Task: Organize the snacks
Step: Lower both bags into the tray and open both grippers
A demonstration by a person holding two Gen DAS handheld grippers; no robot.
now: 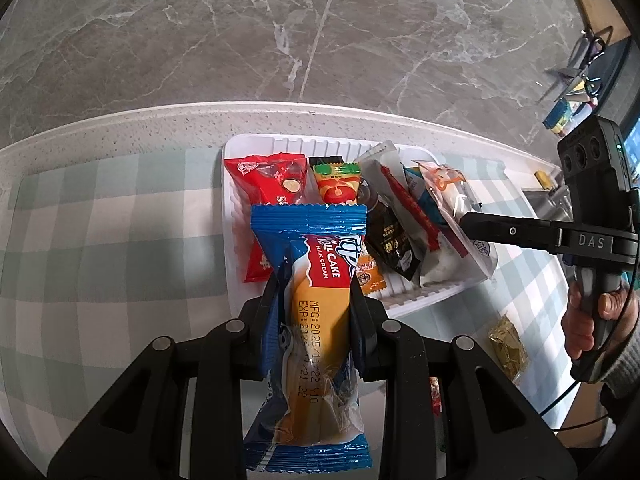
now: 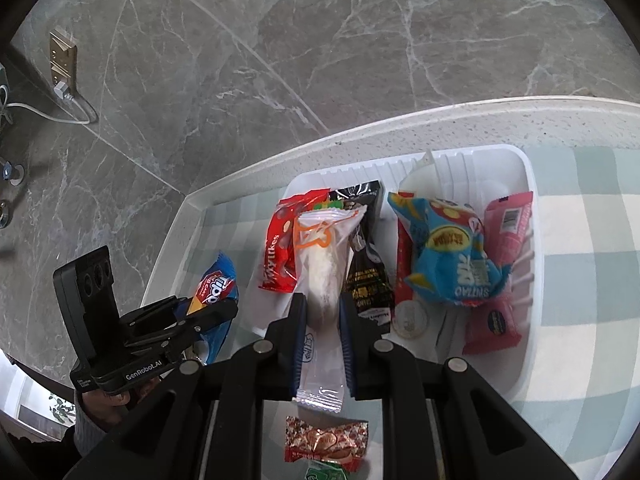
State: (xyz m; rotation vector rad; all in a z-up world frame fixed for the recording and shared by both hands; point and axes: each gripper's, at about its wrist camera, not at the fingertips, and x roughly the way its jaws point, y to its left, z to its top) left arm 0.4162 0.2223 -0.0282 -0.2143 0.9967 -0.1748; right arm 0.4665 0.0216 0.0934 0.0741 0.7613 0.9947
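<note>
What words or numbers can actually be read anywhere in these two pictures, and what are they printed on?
"ROLL CAKE MILK CREAM" and "MFG:2025/11/22": blue roll cake packet in the left gripper.
"DAS": right gripper, on its side.
"GenRobot.AI": left gripper's body, in the right wrist view.
"Tipo": the same cake packet, in the right wrist view.
Black packet, pink packets, red packet: print too small, blurred or upside down.

We seem to be in a home: a checked cloth (image 1: 100,216) covers the worktop (image 1: 160,124), grey marble floor tiles (image 1: 240,32) lie below, with a wall socket (image 2: 63,62).
</note>
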